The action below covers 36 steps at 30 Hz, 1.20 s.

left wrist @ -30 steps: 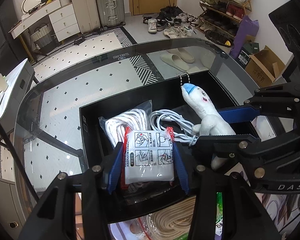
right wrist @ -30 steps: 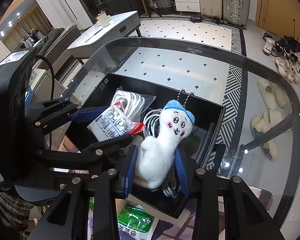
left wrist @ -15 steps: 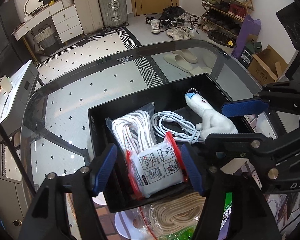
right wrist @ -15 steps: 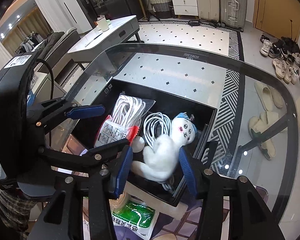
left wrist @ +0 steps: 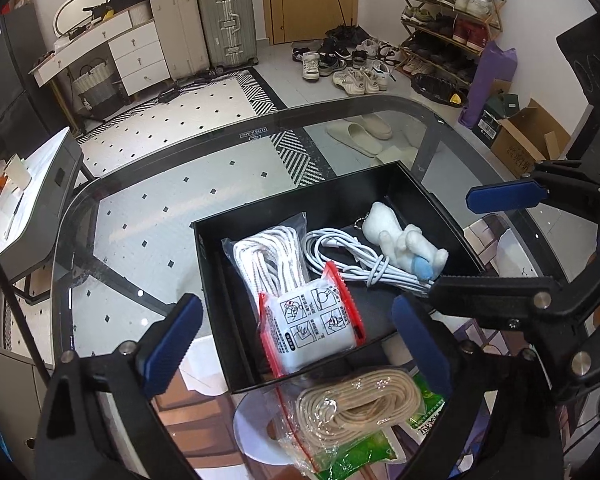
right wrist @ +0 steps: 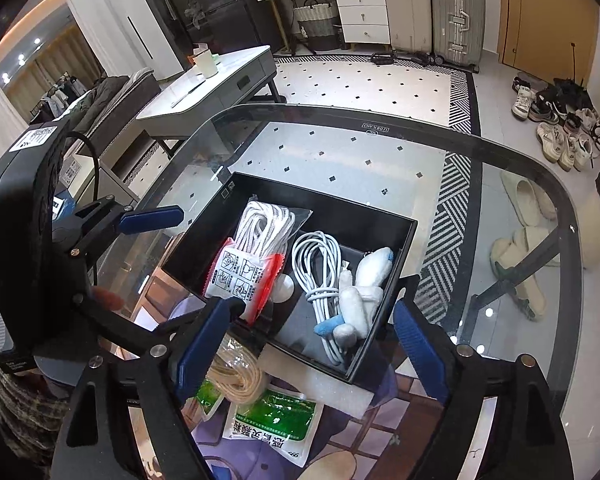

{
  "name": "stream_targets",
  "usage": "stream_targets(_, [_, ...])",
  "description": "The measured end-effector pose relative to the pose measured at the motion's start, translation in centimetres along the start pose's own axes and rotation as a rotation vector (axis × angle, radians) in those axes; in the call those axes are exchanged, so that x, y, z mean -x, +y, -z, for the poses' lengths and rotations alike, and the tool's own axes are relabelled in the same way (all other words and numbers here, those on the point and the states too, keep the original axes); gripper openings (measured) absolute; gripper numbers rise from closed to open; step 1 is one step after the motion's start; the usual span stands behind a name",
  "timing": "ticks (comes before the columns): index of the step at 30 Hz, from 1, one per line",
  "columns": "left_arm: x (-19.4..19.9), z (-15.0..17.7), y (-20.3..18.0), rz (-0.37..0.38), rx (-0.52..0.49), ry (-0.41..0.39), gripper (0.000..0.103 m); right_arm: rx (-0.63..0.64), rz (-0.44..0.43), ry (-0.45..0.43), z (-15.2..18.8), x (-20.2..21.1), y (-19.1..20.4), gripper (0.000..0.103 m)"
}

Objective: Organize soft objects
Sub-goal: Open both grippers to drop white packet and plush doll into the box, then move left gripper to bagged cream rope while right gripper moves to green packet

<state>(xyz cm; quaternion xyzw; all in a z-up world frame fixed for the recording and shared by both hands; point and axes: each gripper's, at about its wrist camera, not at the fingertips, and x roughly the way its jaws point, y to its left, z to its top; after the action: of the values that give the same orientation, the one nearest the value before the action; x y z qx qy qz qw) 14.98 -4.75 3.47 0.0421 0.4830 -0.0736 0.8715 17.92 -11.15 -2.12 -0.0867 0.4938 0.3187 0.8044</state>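
Two bagged items lie outside the black box (left wrist: 436, 204), against its near wall at the table's near edge: a beige rope coil (left wrist: 360, 404) atop a green packet (right wrist: 274, 426). Both jaw sets are opening with nothing between them. The left gripper (left wrist: 296, 340) hangs nearer, directly above the coil, whose long axis runs across its jaws; the right gripper (right wrist: 312, 344) sits farther along that edge.

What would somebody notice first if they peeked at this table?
Probably the black box in the middle of the glass table, with a white plush toy lying on a coiled white cable inside. Beside them sits a red-edged white packet atop bagged white rope.
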Motion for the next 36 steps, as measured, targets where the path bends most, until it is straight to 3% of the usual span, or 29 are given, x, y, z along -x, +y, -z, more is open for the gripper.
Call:
stream_targets(5, [0.6, 0.7, 0.2, -0.007, 0.004, -0.002, 0.103, 0.007, 0.016, 0.001, 0.7, 0.8, 0.1, 0.09])
stream_targets(18, [1.3, 3.3, 0.7, -0.01, 0.033, 0.009, 0.103, -0.007, 0.035, 0.034, 4.2, 1.7, -0.6, 0.091])
stream_targets(36, [-0.1, 5.4, -0.1, 0.031, 0.061, 0.058, 0.103, -0.006, 0.017, 0.125, 8.2, -0.9, 1.7, 0.091])
